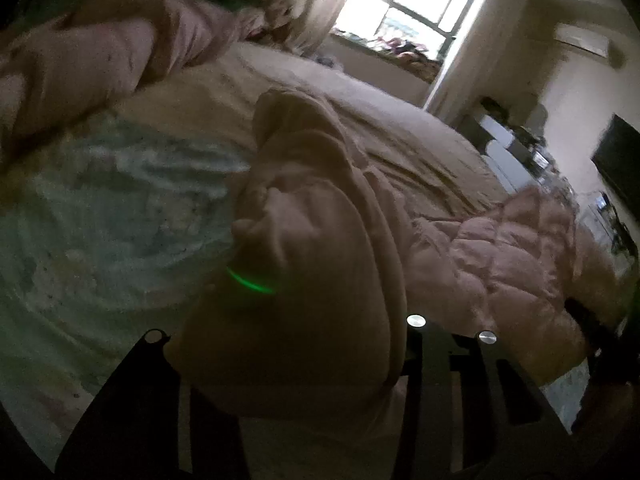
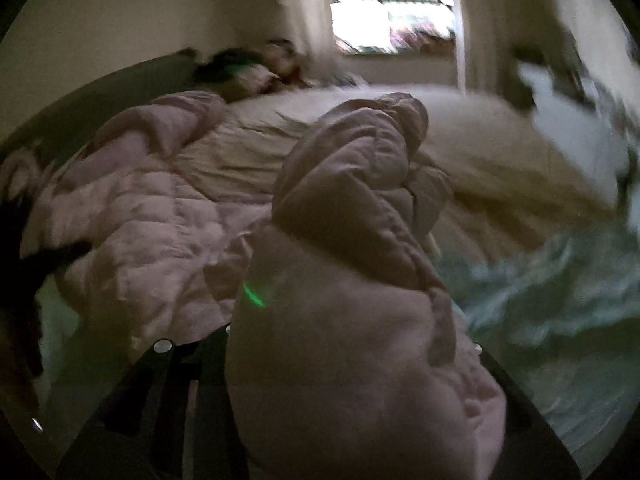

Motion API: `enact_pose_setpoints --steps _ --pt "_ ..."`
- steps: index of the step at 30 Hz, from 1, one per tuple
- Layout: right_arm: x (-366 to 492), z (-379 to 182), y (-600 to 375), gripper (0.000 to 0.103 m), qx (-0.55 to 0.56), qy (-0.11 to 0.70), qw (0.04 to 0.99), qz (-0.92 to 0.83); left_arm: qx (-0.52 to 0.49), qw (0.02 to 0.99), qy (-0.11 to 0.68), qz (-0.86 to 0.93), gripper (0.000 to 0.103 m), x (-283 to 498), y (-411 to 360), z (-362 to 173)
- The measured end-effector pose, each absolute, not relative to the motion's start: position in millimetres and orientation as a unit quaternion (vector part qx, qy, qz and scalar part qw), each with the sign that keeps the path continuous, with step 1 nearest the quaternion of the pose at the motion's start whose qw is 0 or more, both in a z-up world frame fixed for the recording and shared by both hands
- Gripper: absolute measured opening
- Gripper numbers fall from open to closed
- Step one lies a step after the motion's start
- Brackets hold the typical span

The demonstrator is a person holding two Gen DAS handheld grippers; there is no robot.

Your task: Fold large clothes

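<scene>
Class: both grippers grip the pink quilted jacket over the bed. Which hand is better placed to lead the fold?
Right, tentatively. The right gripper faces the jacket spread ahead; the left gripper faces mostly bed.

Both wrist cams close, tilted down; share bed (image 1: pixel 360 120), window (image 2: pixel 400 4)

Both grippers are black, dim and blurred. The left gripper (image 1: pixel 304 364) has flat black fingers (image 1: pixel 480 380) with slotted cut-outs, two round silver screws (image 1: pixel 416 320) at the tips and a small round hole on the other finger. The right gripper (image 2: pixel 320 360) shows similar black slotted fingers (image 2: pixel 176 392) and silver screws (image 2: pixel 162 346). A green glow (image 1: pixel 250 280) sits between the left fingers.
</scene>
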State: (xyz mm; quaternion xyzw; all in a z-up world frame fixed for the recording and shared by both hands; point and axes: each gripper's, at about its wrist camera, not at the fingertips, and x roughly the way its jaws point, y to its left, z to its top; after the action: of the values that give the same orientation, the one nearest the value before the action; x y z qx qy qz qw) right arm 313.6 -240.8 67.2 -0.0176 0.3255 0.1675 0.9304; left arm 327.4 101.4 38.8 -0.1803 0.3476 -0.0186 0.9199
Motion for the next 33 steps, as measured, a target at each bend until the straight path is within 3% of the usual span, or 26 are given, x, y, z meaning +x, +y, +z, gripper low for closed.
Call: enact_pose_setpoints --steps 9,33 --pt "237.9 107.1 -211.3 0.029 -0.064 0.278 0.932 0.225 -0.164 0.934 0.316 -0.040 0.032 275.6 92.9 74.4" --pt "138.0 79.1 -246.2 0.030 -0.020 0.310 0.928 0.203 -0.141 0.933 0.329 -0.035 0.032 159.0 98.7 30.5"
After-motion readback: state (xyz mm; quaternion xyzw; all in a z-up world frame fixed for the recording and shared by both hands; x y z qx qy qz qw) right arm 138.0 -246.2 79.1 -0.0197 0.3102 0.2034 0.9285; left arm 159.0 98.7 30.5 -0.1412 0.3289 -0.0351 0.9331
